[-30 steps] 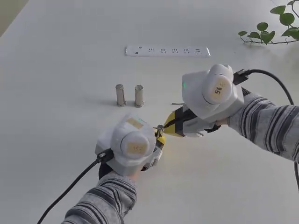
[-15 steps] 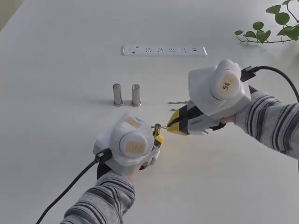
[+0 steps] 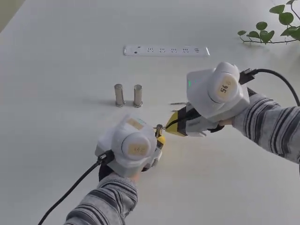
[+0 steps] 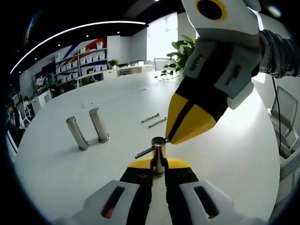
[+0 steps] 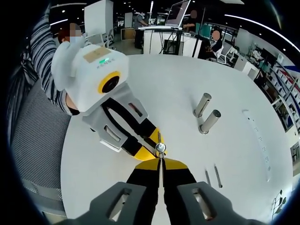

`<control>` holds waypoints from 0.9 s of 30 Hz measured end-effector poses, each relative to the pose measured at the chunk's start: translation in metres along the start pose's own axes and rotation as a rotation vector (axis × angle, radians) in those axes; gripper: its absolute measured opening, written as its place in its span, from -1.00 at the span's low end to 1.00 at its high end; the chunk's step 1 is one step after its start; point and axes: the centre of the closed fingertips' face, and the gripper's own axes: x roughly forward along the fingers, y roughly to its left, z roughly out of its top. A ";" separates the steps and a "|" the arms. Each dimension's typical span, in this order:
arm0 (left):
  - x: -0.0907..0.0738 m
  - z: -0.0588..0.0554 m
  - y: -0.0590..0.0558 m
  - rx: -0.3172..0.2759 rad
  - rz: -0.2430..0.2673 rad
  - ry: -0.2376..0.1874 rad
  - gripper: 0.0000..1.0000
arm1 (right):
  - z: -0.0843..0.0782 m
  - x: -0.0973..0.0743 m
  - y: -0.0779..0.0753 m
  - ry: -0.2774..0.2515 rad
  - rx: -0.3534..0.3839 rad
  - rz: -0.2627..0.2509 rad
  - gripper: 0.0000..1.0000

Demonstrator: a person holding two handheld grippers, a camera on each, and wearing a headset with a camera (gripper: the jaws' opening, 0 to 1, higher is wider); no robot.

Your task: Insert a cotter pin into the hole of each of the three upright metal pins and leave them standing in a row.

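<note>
Pinching a metal pin point(image 4: 159, 149) upright, low on its shaft, with the left gripper point(image 4: 158, 169), the black, yellow-tipped jaws closing on it from both sides just above the white surface point(image 4: 225, 154). Pressing the right gripper point(image 5: 161, 163) jaws together on one end of a cotter pin point(image 4: 144, 152), the yellow tips touching the metal pin's head and the thin shank poking out of the opposite side of the hole near the top. Meeting tip to tip over the middle of the surface in the head view, the left gripper point(image 3: 159, 137) pointing in from below and the right gripper point(image 3: 172, 127) from the right, both held by arms in striped sleeves point(image 3: 272, 126). Standing upright and close side by side behind and to the left, well apart from the held one, two other metal pins point(image 3: 119, 95). Lying flat and roughly parallel on the surface just beyond the right gripper, two spare cotter pins point(image 4: 150, 117). Lying farther back, a white power strip point(image 3: 166, 50); trailing in at the far right corner, a leafy plant point(image 3: 276, 26).
</note>
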 end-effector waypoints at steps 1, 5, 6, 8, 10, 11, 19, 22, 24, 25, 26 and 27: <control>0.000 0.000 0.000 0.007 -0.002 0.001 -0.89 | 0.000 0.000 0.000 -0.002 0.006 0.001 -1.00; 0.000 0.001 0.000 0.007 -0.002 0.001 -0.89 | 0.000 0.001 0.002 -0.012 0.036 0.004 -1.00; 0.000 0.001 0.000 0.004 -0.001 0.001 -0.89 | 0.000 0.001 0.003 -0.012 0.042 0.006 -1.00; 0.000 0.001 0.001 -0.003 -0.001 0.003 -0.89 | -0.001 0.001 0.003 -0.004 0.053 0.001 -0.95; 0.001 0.001 0.001 -0.006 -0.001 0.004 -0.89 | -0.002 0.000 0.003 -0.005 0.060 -0.006 -0.91; 0.001 0.001 0.001 -0.006 -0.003 0.005 -0.89 | -0.001 0.000 0.003 -0.014 0.079 -0.007 -0.89; 0.001 0.002 0.007 -0.014 -0.001 0.002 -0.90 | -0.004 -0.008 -0.018 -0.082 0.244 -0.131 -0.57; 0.000 0.001 0.012 -0.009 0.004 0.010 -0.90 | -0.007 -0.011 -0.028 -0.115 0.323 -0.181 -0.54; -0.003 0.000 0.017 -0.010 0.005 0.018 -0.90 | -0.009 -0.013 -0.031 -0.128 0.369 -0.202 -0.53; -0.005 0.000 0.020 -0.013 0.006 0.018 -0.90 | -0.011 -0.014 -0.031 -0.128 0.381 -0.206 -0.52; -0.007 0.000 0.022 -0.014 0.007 0.015 -0.90 | -0.011 -0.014 -0.030 -0.136 0.389 -0.208 -0.52; -0.008 0.001 0.026 -0.025 0.007 0.012 -0.90 | -0.012 -0.013 -0.030 -0.139 0.392 -0.207 -0.50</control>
